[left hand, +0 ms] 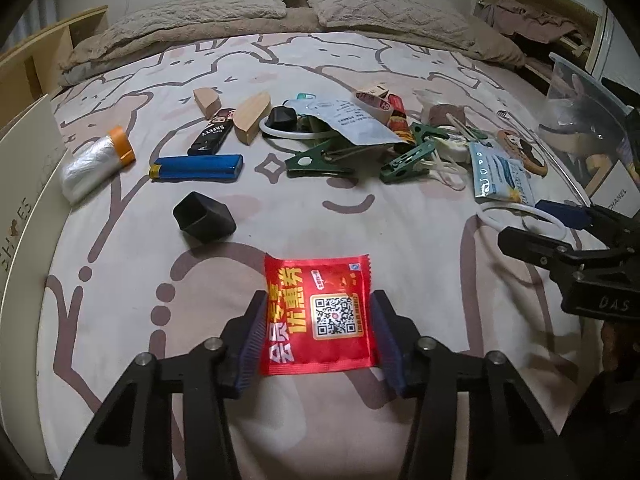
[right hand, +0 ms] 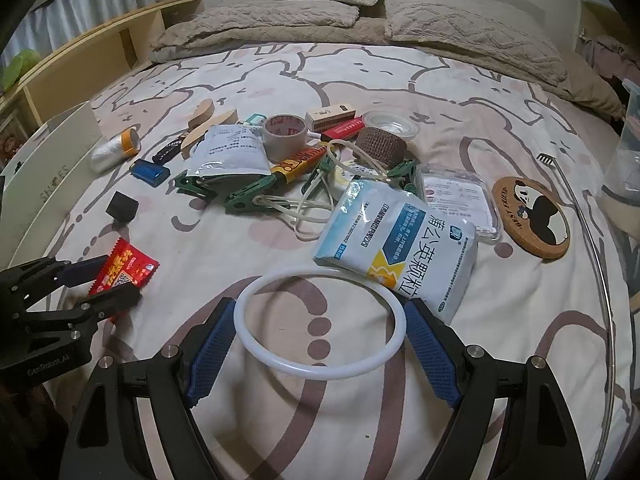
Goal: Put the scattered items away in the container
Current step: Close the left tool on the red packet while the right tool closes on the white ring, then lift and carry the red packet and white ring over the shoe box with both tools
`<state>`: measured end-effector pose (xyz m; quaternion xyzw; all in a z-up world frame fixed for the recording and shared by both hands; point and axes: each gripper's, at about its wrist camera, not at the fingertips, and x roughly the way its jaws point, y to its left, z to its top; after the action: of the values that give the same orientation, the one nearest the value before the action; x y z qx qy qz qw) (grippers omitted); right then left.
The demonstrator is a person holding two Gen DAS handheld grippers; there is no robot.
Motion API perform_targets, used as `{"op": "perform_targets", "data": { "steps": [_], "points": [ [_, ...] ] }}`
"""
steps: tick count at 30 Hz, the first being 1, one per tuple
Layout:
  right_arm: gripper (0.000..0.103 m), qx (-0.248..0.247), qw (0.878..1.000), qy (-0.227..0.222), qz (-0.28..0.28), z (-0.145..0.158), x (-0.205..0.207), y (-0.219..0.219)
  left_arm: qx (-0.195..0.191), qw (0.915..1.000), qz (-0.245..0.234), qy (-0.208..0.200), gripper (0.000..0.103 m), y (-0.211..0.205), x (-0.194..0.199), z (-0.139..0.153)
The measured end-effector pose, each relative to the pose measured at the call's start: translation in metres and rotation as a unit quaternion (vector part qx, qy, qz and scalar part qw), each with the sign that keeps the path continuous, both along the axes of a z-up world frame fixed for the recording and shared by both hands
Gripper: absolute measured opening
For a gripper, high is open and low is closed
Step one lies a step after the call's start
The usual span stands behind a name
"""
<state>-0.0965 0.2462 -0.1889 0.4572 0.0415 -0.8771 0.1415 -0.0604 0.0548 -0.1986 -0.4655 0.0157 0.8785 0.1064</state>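
A red sachet (left hand: 318, 314) with a QR code lies flat on the bed sheet between the open fingers of my left gripper (left hand: 319, 312); it also shows in the right wrist view (right hand: 124, 270). A white ring (right hand: 320, 322) lies flat between the open fingers of my right gripper (right hand: 320, 322), partly under the edge of a blue-white medicine packet (right hand: 400, 246). The ring also shows in the left wrist view (left hand: 522, 218). A clear plastic container (left hand: 584, 116) stands at the right edge of the bed. Neither gripper has closed on anything.
Scattered on the bed are a blue lighter (left hand: 196, 168), a black cap (left hand: 204, 218), green clips (left hand: 316, 160), a tape roll (right hand: 285, 134), a silver pouch (right hand: 230, 152), a panda coaster (right hand: 530, 216), wood pieces (left hand: 250, 118) and a plastic-wrap roll (left hand: 96, 162). Pillows lie at the far end.
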Motion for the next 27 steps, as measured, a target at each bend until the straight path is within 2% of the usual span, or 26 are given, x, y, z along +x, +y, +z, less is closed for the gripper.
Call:
{"op": "perform_targets", "data": {
  "steps": [13,27],
  "points": [
    [0.085,-0.024,0.999,0.022,0.011,0.012,0.009,-0.002,0.019,0.9998,-0.008,0.001,0.039,-0.006,0.004,0.006],
    [0.085,-0.042,0.999,0.029,0.016,0.017,0.012,-0.002,0.037,0.9991,-0.021,0.005,0.038,-0.004,0.008,0.013]
  ]
}}
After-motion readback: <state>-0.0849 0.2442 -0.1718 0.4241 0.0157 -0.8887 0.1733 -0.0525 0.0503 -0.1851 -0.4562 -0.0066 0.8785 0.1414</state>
